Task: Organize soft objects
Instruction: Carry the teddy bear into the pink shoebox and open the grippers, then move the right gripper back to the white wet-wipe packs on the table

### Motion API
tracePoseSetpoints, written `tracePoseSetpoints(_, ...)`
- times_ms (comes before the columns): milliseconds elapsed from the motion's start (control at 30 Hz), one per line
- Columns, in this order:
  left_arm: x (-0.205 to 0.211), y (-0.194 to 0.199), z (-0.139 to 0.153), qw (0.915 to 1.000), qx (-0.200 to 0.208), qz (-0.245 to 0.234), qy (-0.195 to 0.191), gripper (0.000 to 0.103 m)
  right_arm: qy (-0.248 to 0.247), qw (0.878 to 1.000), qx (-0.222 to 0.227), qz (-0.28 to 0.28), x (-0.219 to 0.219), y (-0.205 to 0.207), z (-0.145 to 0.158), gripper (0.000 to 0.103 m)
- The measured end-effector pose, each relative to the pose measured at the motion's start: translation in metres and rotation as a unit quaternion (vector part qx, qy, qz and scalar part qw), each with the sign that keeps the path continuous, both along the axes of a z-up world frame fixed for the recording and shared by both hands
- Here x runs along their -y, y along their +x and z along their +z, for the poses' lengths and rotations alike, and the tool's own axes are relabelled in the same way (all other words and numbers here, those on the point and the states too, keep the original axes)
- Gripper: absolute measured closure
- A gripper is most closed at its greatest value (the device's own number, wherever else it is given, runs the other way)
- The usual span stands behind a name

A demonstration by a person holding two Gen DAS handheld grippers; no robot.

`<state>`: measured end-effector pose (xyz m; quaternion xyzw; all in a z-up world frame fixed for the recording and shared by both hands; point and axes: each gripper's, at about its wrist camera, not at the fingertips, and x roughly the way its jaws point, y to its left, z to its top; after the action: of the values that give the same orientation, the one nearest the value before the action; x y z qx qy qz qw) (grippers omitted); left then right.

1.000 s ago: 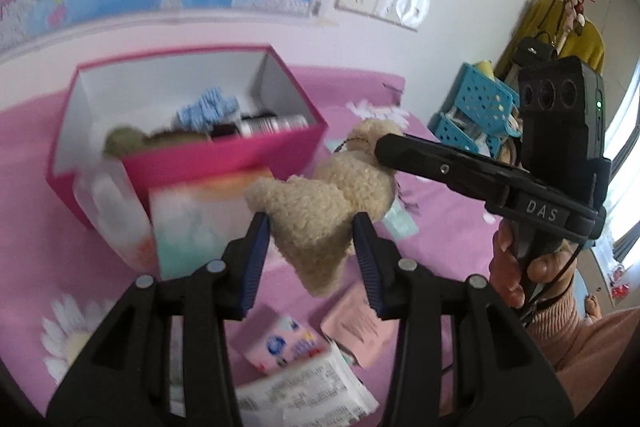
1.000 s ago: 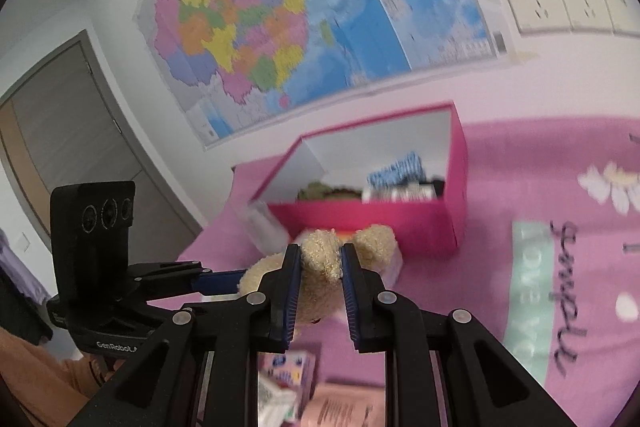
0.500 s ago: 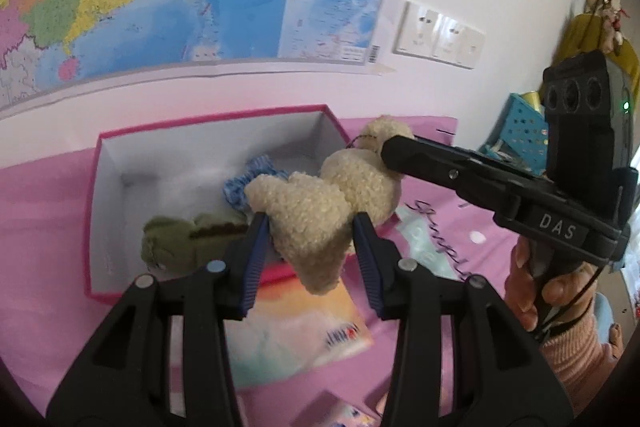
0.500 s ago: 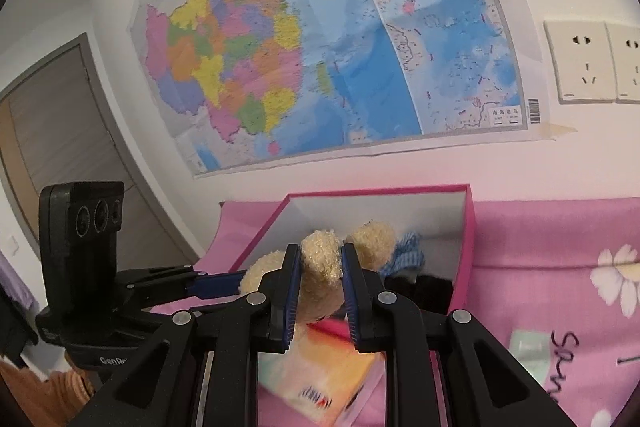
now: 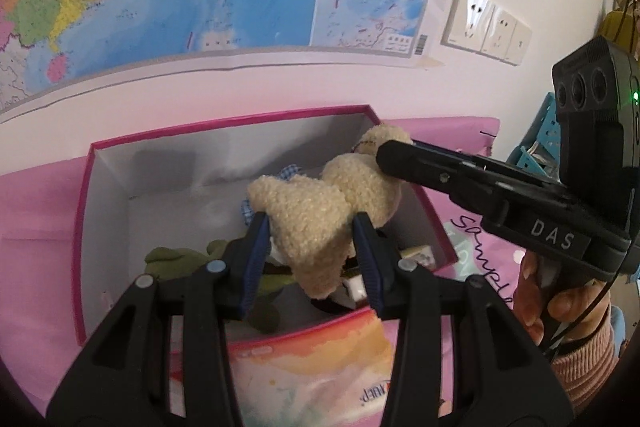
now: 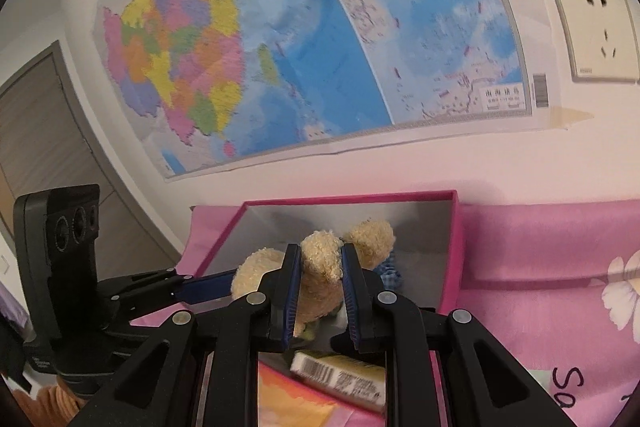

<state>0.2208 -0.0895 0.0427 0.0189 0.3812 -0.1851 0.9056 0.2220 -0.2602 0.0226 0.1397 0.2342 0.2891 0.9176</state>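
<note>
Plush bear [image 5: 308, 223], beige and fuzzy, is hanging over the open pink box [image 5: 86, 227], gripped by both sets of tongs at once.

Left wrist view: left tongs [image 5: 310, 263] are sitting at frame centre, blue pads pressing either side of the bear's lower body, gap moderate. Right tongs [image 5: 384, 159] are reaching in from the right edge and pinching the head end. A hand [image 5: 560, 303] in a pink ribbed sleeve is showing at lower right. Under the bear inside the box: green plush [image 5: 176, 259], a bit of blue checked fabric [image 5: 290, 171], some small packets I can't identify. A colourful pack [image 5: 320, 367] is lying just in front of the box's near wall.

Right wrist view: right tongs [image 6: 320, 291] are clamping narrow on a fuzzy lobe of the bear at lower centre; left tongs [image 6: 224, 283] are coming in from the left onto its other end. A barcoded packet [image 6: 340, 379] is lying below. The box is sitting on pink floral cloth [image 6: 560, 267], wall map [image 6: 300, 47] behind.

Two-point hold is probably keeping the floppy toy from drooping so it clears the rim; release into the box looks like the next step.
</note>
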Motion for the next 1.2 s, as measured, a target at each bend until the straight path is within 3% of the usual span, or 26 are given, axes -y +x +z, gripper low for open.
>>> tracePoseSetpoints(200, 0.008, 0.011, -0.011, 0.9997, -0.006, 0.013, 0.021, 0.058, -0.02, 1.0, -0.018, -0.011, -0.005, 0.018, -0.012, 0.083)
tracePoseSetpoints(500, 0.008, 0.006, -0.014, 0.9988, 0.011, 0.027, 0.04, 0.058, -0.068, 0.996, -0.029, -0.044, -0.011, 0.027, -0.024, 0.073)
tracePoseSetpoints(633, 0.006, -0.009, -0.008, 0.9984, 0.033, 0.023, 0.039, 0.057, -0.071, 0.996, -0.02, -0.055, -0.007, 0.017, -0.024, 0.062)
tracePoseSetpoints(833, -0.005, -0.038, 0.003, 0.9974, 0.063, 0.021, 0.028, 0.055, -0.067, 0.997, -0.003, -0.047, 0.002, -0.012, -0.019, 0.061)
tracePoseSetpoints(967, -0.011, -0.061, 0.009, 0.9959, 0.083, 0.021, 0.029, 0.046, -0.059, 0.998, 0.007, -0.031, 0.007, -0.037, -0.016, 0.06)
tracePoseSetpoints(1200, -0.014, -0.096, 0.012, 0.9942, 0.096, 0.023, 0.042, 0.046, -0.046, 0.999, 0.013, -0.004, 0.01, -0.079, -0.015, 0.053)
